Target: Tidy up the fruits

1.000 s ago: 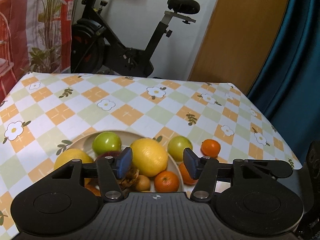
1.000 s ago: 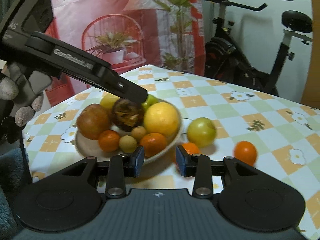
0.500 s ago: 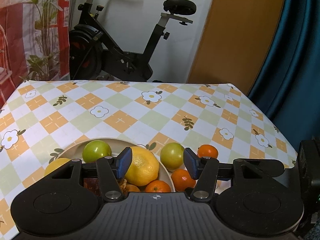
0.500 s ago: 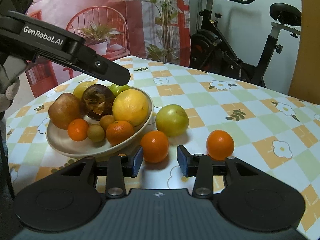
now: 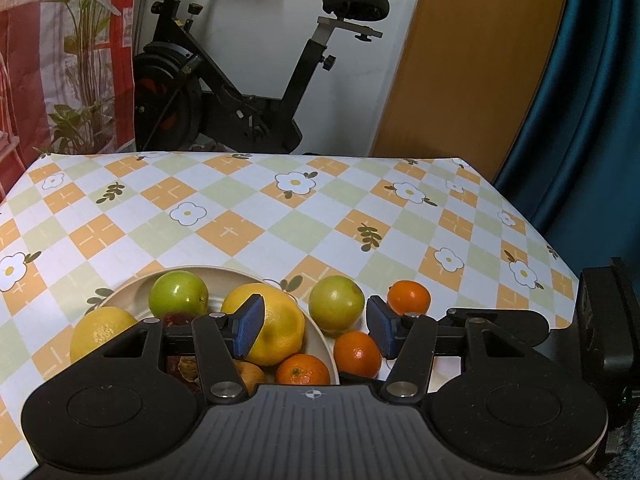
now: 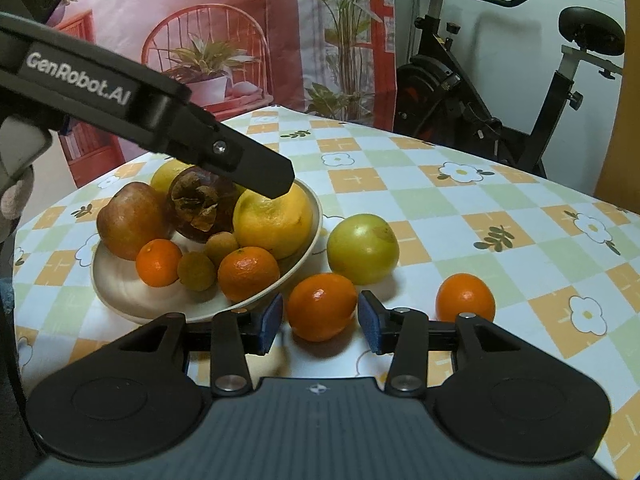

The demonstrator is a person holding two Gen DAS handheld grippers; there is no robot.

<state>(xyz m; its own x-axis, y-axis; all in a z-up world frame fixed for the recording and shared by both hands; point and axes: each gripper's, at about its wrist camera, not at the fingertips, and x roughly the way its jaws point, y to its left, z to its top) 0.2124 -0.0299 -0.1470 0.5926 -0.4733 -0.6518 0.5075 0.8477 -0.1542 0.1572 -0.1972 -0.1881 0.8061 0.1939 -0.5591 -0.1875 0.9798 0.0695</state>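
A beige bowl [image 6: 120, 292] holds a big yellow citrus [image 6: 276, 220], a dark brown fruit [image 6: 200, 204], a reddish fruit [image 6: 128, 220], small oranges and other fruit. On the tablecloth beside it lie a green apple [image 6: 362, 248] and two oranges. My right gripper [image 6: 320, 324] straddles the nearer orange [image 6: 322, 306]. Its jaws are opening, with small gaps between the pads and the fruit. The other orange [image 6: 464, 298] lies to the right. My left gripper [image 5: 316, 328] hangs open over the bowl's right rim [image 5: 320, 332], holding nothing. One of its fingers [image 6: 256, 164] shows above the citrus.
The checked floral tablecloth [image 5: 248, 216] stretches beyond the fruit to the table's far edge. Behind it stand an exercise bike [image 5: 240, 92], a wooden door and a blue curtain [image 5: 580, 100]. A gloved hand [image 6: 16, 200] shows at the left edge.
My right gripper has moved forward and down to the near orange while its jaws spread, so the orange now lies between them. The left gripper has hardly shifted and stays open.
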